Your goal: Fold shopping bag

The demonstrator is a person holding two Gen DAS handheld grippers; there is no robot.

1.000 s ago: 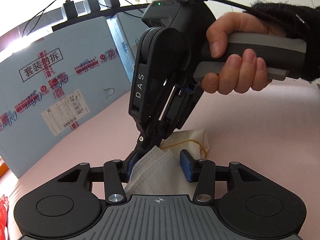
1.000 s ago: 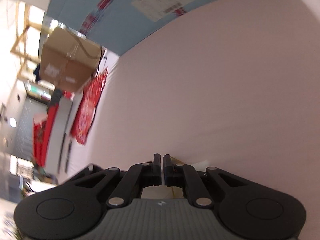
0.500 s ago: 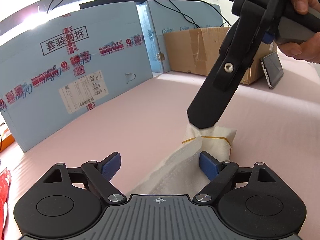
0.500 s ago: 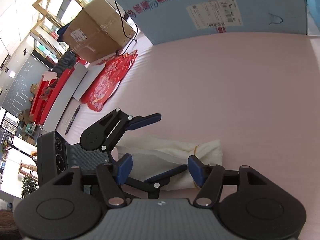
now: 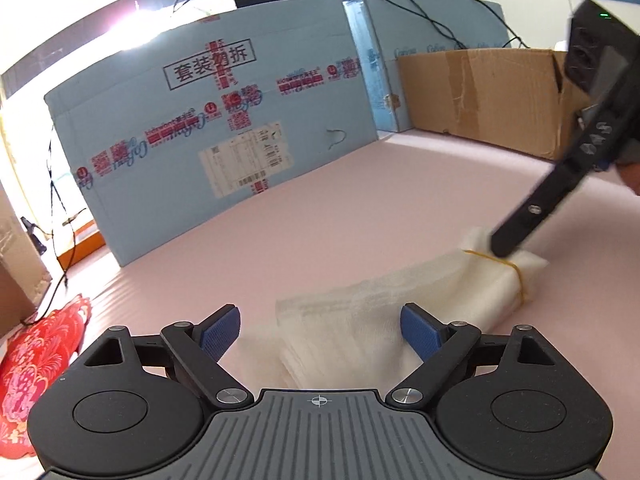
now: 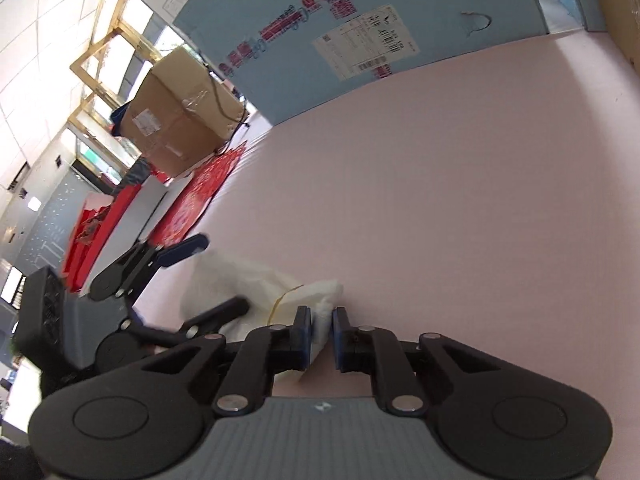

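Shopping bag (image 5: 400, 300) flat on pink table (image 5: 360, 200), long axis near-left to far-right — right gripper (image 6: 320, 330) nearly closed, pinching banded far end; left gripper (image 5: 320, 330) wide open, empty, straddling near end

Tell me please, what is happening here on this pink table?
A person with a gripper in each hand is folding a white bag bound with a rubber band. The right gripper is shut on the banded end. The left gripper is open, with the other end between its fingers. The bag lies flat on the table.
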